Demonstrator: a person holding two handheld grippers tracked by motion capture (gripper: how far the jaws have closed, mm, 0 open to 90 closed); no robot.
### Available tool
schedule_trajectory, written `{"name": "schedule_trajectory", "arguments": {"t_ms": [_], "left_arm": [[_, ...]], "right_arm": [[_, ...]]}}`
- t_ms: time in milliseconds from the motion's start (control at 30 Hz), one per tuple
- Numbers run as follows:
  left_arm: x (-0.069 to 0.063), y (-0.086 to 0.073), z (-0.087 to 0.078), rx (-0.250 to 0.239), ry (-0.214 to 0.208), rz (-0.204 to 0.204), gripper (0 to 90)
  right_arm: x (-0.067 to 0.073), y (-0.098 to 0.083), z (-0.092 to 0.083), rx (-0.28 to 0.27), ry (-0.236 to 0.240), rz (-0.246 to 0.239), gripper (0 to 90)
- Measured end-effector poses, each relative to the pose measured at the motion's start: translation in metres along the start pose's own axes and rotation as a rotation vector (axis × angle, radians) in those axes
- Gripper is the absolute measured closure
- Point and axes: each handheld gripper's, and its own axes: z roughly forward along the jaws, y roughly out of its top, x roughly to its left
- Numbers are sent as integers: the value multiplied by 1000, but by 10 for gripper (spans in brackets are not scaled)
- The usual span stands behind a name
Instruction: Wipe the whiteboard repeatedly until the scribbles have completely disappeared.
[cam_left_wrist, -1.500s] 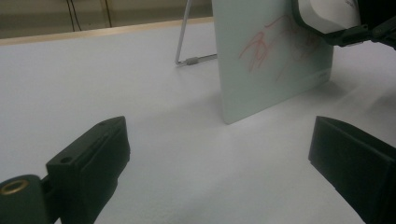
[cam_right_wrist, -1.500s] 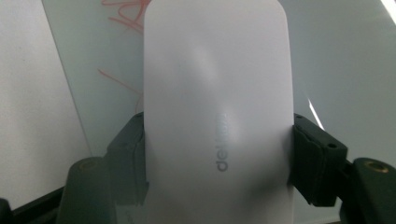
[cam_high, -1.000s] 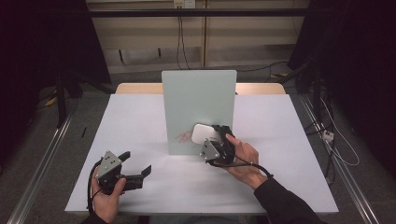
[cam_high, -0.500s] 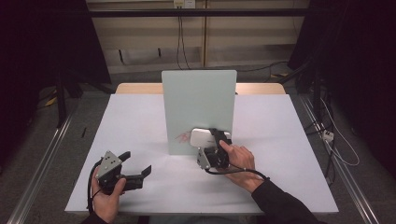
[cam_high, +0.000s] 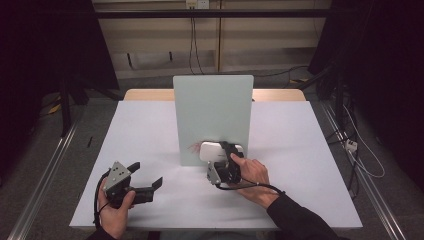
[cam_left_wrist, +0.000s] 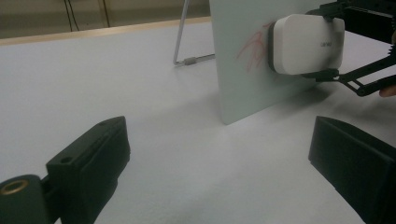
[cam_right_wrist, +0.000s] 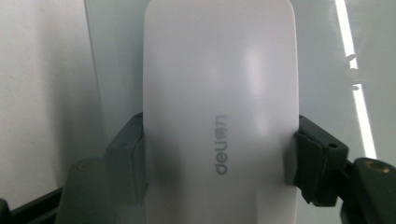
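Note:
A pale green board stands upright in the middle of the white table, with red scribbles low on its front. My right gripper is shut on a white board eraser and presses it flat against the board's lower part, just right of the scribbles. In the right gripper view the eraser sits between both pads. In the left gripper view the eraser partly covers the red marks. My left gripper rests at the front left, open with nothing between its fingers, pointing toward the board.
A thin metal stand leg props the board from behind. The table's wooden back edge shows past the white cover. Cables and metal rails run along the floor on both sides.
My right gripper has slid the eraser down and slightly left along the board, closer to the red scribbles. The left gripper has stayed where it was.

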Motion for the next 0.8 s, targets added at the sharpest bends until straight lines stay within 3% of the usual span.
{"name": "schedule_trajectory", "arguments": {"t_ms": [133,500,600,733,800], "left_arm": [[0,0,0,-1,1,-2,51],[1,0,-1,-2,-1,-8,51],[1,0,-1,-3,-1,-9,51],[1,0,-1,-3,-2,-10,51],[1,0,-1,-4,-3,-9,51]], "right_arm": [[-3,-2,-1,-13,32,20,304],[-6,-5,-1,-33,52,50,259],[-6,-4,-2,-44,68,47,309],[-2,-2,-1,-28,25,-1,313],[-2,-1,-1,-23,6,2,313]]}}
